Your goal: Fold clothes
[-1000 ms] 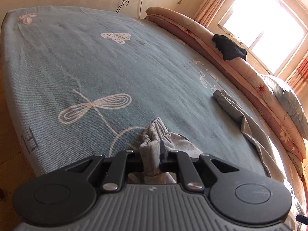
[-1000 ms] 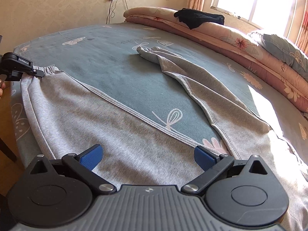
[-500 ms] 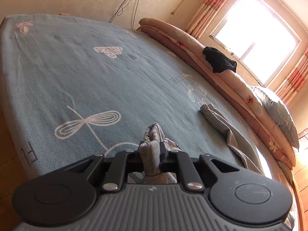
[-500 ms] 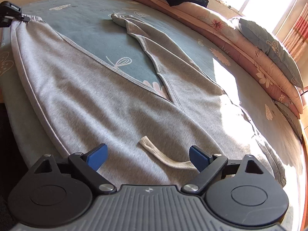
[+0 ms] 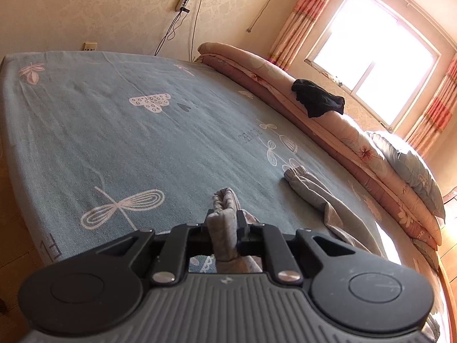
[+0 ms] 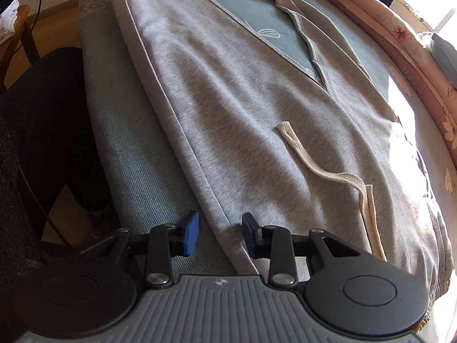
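Observation:
Grey sweatpants (image 6: 228, 100) lie spread across the blue patterned bed sheet (image 5: 114, 128), a cream drawstring (image 6: 314, 168) loose on the waist part. My left gripper (image 5: 224, 228) is shut on one leg's ribbed cuff (image 5: 225, 205), held just above the bed. The other leg's cuff (image 5: 297, 174) rests flat farther back. My right gripper (image 6: 220, 235) points steeply down at the near side seam by the waist. Its jaws are closing, with the seam edge between the blue pads (image 6: 190, 235); a gap still shows on both sides.
A rolled floral quilt (image 5: 257, 68) with a black garment (image 5: 317, 100) on it and a pillow (image 5: 405, 165) line the far side under the window. A person's dark-clad leg (image 6: 42, 114) stands against the near bed edge, beside a wooden chair (image 6: 25, 28).
The left gripper has risen with the cuff. The right gripper has travelled along the trousers to the near seam by the waist, tilted down, and its jaws have narrowed from wide.

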Available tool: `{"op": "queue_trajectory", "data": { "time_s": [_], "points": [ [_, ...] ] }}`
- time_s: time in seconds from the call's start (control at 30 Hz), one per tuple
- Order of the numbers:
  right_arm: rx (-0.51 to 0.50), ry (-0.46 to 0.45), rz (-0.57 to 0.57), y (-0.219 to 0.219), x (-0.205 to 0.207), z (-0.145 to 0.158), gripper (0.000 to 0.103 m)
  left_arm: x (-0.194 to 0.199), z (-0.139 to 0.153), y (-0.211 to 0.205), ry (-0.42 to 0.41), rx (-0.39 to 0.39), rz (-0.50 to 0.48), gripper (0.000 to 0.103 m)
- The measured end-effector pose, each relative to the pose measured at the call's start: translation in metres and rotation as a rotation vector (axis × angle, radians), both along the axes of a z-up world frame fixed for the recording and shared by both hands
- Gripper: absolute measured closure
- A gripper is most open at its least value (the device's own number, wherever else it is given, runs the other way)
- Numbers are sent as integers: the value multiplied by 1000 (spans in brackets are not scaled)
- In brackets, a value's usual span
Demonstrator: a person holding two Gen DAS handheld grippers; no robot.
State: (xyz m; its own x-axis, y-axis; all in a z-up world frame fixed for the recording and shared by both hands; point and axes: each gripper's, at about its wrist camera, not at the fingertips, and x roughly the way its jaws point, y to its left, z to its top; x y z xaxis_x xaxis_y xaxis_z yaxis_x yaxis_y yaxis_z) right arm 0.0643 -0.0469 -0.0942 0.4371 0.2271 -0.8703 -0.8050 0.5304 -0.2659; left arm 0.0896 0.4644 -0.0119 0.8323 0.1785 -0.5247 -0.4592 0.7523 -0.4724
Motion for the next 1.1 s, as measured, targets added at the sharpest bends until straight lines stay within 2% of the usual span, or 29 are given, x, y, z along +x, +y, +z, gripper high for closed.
{"op": "queue_trajectory", "data": {
  "time_s": [0.07, 0.13, 0.23, 0.3, 0.37, 0.47, 0.53, 0.57, 0.63, 0.7, 0.77, 0.83, 1.0, 1.07, 1.1],
  "points": [
    [10, -36, 11, -1, -1, -1, 66, -3, 6, -3, -10, 5, 1, 92],
    [0, -40, 21, 2, -5, -1, 96, -7, 11, -4, -14, 13, 4, 92],
    [-16, -53, 40, 3, -10, 8, 98, -14, 22, -6, -17, 28, 17, 92],
    [32, -24, 32, 0, -9, 24, 98, -19, 29, -6, -17, 45, 19, 92],
    [78, 23, 33, -5, -8, 38, 98, -19, 33, -9, 10, 102, 18, 92],
    [99, 65, 2, -7, -2, 34, 89, -9, 17, -4, 76, 84, 14, 92],
    [69, 92, -1, -3, -1, 20, 86, 0, -1, 0, 132, 56, 26, 92],
    [54, 97, -2, -1, -1, 14, 80, 3, -11, 3, 164, 42, 42, 92],
    [48, 77, -8, -4, -7, 13, 74, 8, -31, 8, 219, 27, 66, 90],
    [66, 46, -45, -16, -12, 21, 60, 9, -45, 15, 244, 2, 91, 89],
    [70, -1, -94, -33, -16, 31, 51, 8, -56, 24, 257, -27, 112, 85],
    [53, -35, -145, -53, -18, 38, 51, 5, -56, 28, 251, -36, 135, 85],
    [-45, -67, -206, -89, -19, 31, 52, 0, -25, 33, 237, 68, 211, 79],
    [-66, -74, -178, -94, -24, 26, 52, 2, -8, 22, 243, 142, 190, 71],
    [-82, -84, -153, -94, -27, 22, 52, 4, 1, 8, 235, 192, 146, 68]
  ]
}}
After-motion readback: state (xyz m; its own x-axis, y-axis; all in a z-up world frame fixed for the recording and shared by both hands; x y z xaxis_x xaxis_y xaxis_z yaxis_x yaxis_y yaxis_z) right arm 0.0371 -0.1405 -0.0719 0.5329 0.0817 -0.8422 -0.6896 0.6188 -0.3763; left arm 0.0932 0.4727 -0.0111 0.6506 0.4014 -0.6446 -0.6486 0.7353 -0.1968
